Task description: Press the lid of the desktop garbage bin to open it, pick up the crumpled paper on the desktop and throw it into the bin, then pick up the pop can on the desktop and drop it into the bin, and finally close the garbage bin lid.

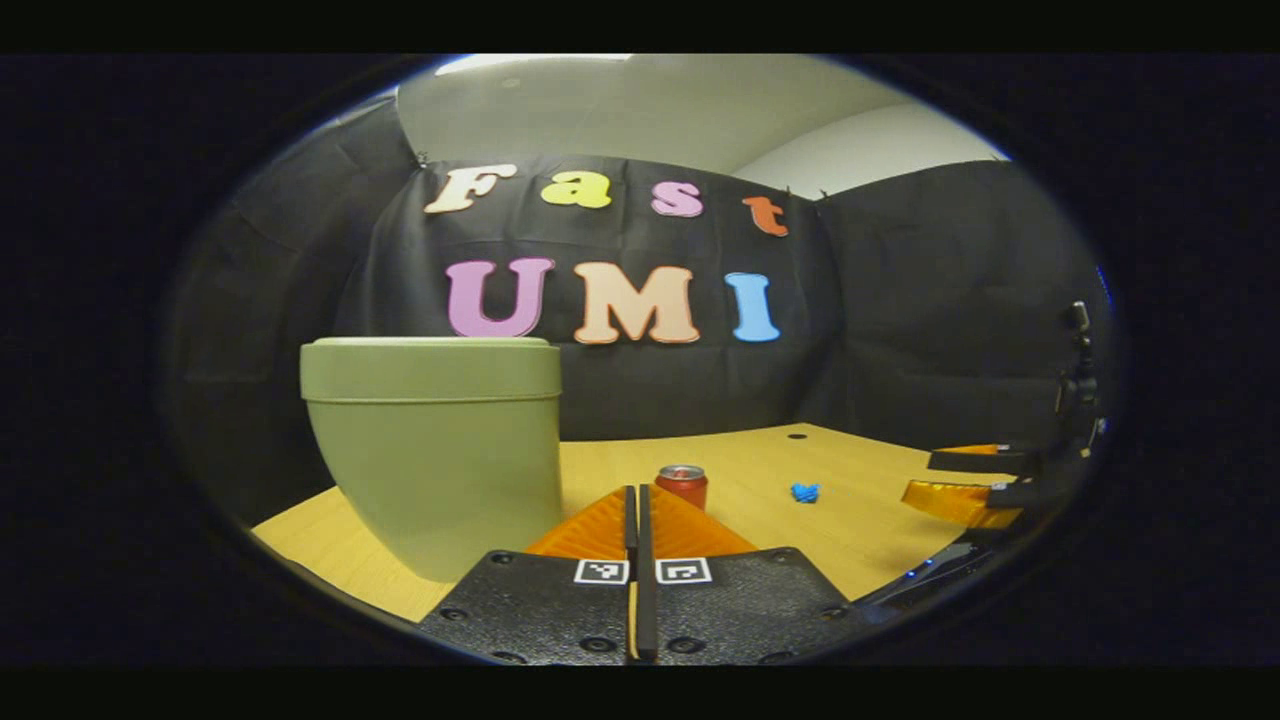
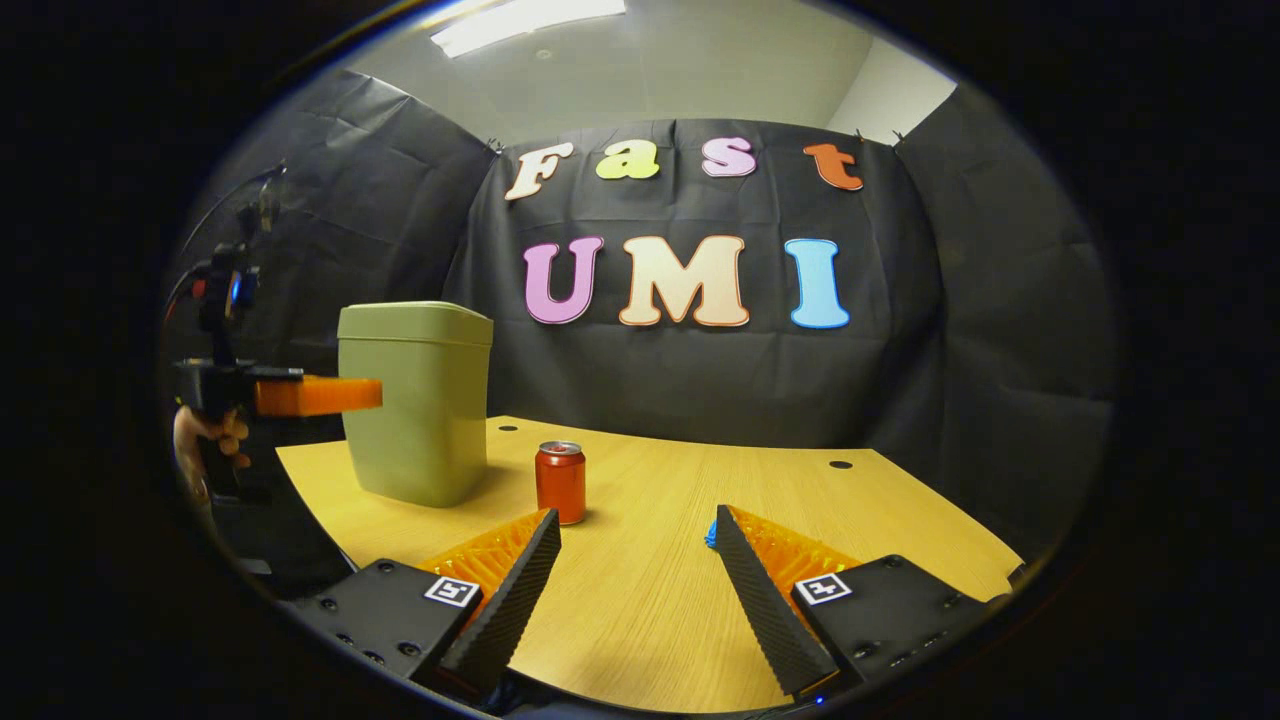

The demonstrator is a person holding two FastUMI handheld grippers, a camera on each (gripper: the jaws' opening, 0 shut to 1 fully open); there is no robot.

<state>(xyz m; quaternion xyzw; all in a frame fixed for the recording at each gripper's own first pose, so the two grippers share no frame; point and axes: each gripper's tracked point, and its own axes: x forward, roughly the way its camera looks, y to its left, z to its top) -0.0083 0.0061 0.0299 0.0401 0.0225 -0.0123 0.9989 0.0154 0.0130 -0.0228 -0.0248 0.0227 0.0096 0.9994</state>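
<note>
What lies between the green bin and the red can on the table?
Nothing: in the right gripper view, bare wooden table separates the bin from the can.

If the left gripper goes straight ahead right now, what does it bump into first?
Probably the pop can, standing just beyond the shut left gripper; the bin sits off to one side. Depth is uncertain.
</note>
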